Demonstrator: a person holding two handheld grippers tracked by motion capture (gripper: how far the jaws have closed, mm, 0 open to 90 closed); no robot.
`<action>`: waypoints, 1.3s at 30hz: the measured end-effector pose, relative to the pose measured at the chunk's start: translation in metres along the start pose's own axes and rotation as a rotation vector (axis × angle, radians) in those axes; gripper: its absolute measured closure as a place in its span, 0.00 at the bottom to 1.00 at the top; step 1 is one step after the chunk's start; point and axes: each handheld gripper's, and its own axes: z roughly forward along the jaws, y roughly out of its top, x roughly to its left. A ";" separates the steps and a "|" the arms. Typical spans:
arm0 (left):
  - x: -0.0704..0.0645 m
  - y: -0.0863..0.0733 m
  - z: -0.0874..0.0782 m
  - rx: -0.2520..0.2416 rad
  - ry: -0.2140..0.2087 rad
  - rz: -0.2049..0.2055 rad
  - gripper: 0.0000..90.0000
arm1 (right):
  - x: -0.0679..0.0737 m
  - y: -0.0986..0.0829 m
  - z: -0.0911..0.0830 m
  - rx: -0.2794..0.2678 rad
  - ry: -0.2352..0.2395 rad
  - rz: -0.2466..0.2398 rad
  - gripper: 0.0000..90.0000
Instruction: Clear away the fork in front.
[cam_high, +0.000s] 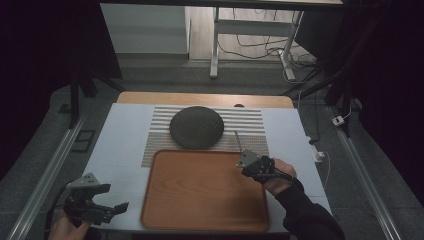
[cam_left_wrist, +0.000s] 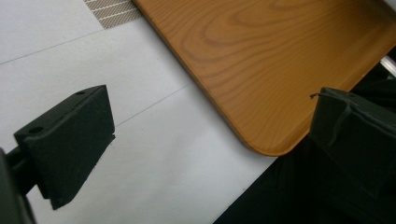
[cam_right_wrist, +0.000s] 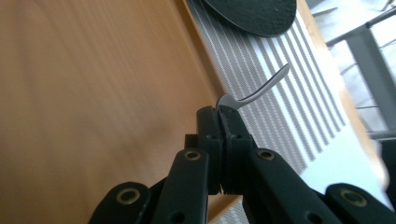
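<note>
Item: metal utensil, pinched at one end in the right gripper

Held over the tray's far right corner; handle runs away from the closed jaws toward the striped mat and dark round plate. Left gripper idles, jaws wide apart, near the tray's near left corner, well apart from the utensil

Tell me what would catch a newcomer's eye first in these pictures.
Probably the big wooden tray at the near middle of the table, with a dark round plate on the striped mat behind it. Next, the right gripper at the tray's far right corner, shut on a metal spoon. The left gripper hangs open near the tray's front left corner.
</note>
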 end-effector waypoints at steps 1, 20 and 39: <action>0.000 0.000 0.000 -0.003 -0.003 0.000 0.00 | 0.001 -0.001 -0.003 -0.017 0.013 0.026 0.98; -0.009 0.012 0.010 -0.022 -0.090 0.087 0.00 | 0.006 -0.026 -0.044 -0.258 0.265 0.291 0.98; -0.034 0.051 0.049 0.032 -0.157 0.254 0.00 | 0.015 -0.037 -0.062 -0.411 0.470 0.371 0.98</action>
